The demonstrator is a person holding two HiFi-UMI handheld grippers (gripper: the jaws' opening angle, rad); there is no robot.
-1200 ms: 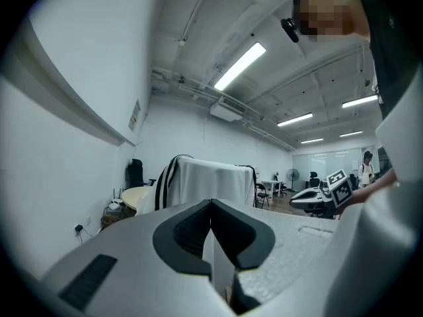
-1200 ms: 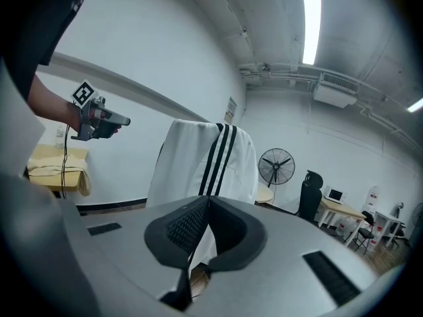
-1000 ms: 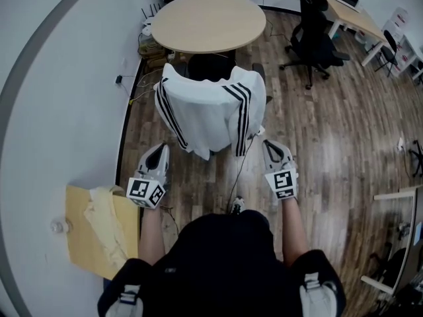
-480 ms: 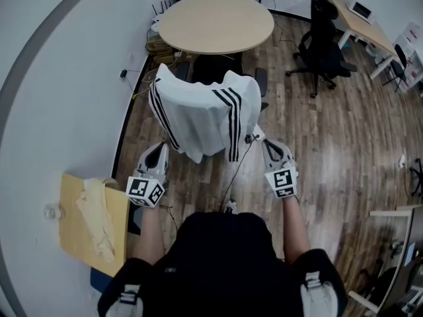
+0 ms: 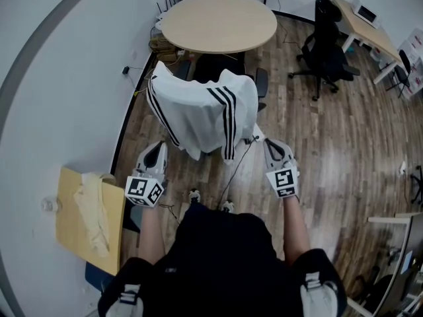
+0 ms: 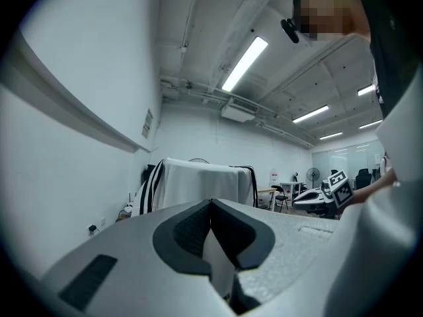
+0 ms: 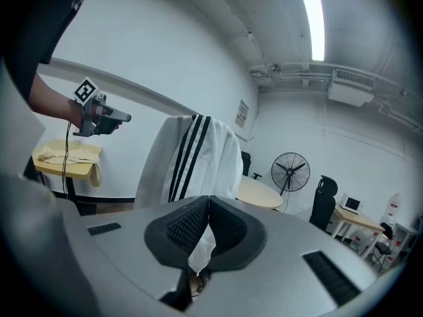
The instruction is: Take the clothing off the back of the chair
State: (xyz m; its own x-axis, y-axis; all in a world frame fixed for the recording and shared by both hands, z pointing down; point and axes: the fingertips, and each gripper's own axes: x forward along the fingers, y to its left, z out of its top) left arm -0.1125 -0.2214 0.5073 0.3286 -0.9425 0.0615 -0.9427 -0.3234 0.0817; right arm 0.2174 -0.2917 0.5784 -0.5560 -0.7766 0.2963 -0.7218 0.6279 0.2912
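A white jacket (image 5: 201,114) with black stripes hangs over the back of a black chair (image 5: 218,66), which is pushed up to a round table. My left gripper (image 5: 158,148) is just short of the jacket's lower left hem, shut and empty. On the other side my right gripper (image 5: 272,144) is beside the lower right hem, also shut with nothing in it. The left gripper view has the jacket (image 6: 201,183) straight ahead beyond the closed left gripper (image 6: 211,202). In the right gripper view the jacket (image 7: 192,160) is ahead and slightly left of the shut right gripper (image 7: 209,199).
The round wooden table (image 5: 218,22) stands behind the chair. At my left, against the wall, is a small wooden table (image 5: 73,240) with a beige cloth (image 5: 89,210) on it. A black office chair (image 5: 324,41), a desk (image 5: 363,18) and a fan (image 7: 289,170) are at the right. Cables lie on the floor.
The person has shifted a little and shoes now show below the jacket. Both grippers moved slightly with the person and stay shut. The jacket hangs as before.
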